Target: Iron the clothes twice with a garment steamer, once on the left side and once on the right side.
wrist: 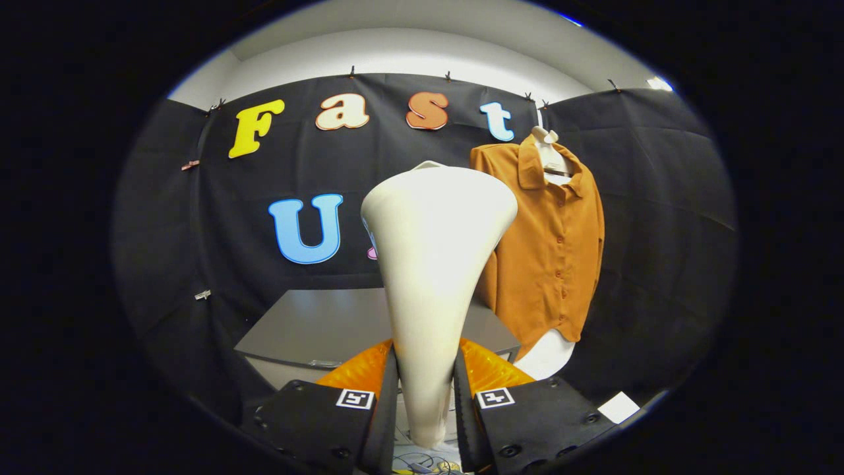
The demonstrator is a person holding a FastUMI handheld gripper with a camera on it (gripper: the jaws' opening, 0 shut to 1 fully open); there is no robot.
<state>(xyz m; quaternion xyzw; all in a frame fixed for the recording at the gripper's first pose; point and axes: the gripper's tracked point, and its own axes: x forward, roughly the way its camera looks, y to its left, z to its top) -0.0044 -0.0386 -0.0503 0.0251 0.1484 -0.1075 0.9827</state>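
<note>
1. The cream-white, cone-shaped plastic garment steamer [435, 264] stands upright in the centre of the frame, its narrow handle at the bottom and its wide head flaring toward the top.
2. The gripper [425, 396] at the bottom centre is closed on the steamer's handle: one finger presses each side of the narrow stem.
3. The rust-orange, buttoned, collared shirt [554, 244] hangs in the right half of the frame, beyond the fingers and just to the right of the steamer's head. The head overlaps the shirt's left edge in the picture; I cannot tell whether they touch.
4. The shirt sits on a white hanger or bust form [550, 155], seen at the collar in the upper right, with a white rounded part below the hem.
5. A grey flat tabletop [310, 326] lies in the lower centre, behind the steamer and to the left of the shirt.
6. Black cloth [659, 218] covers the booth's wall across the background, with a pale wall and ceiling above it at the top of the frame.
7. A small white rectangular card [618, 407] lies at the lower right, beside the right finger.
</note>
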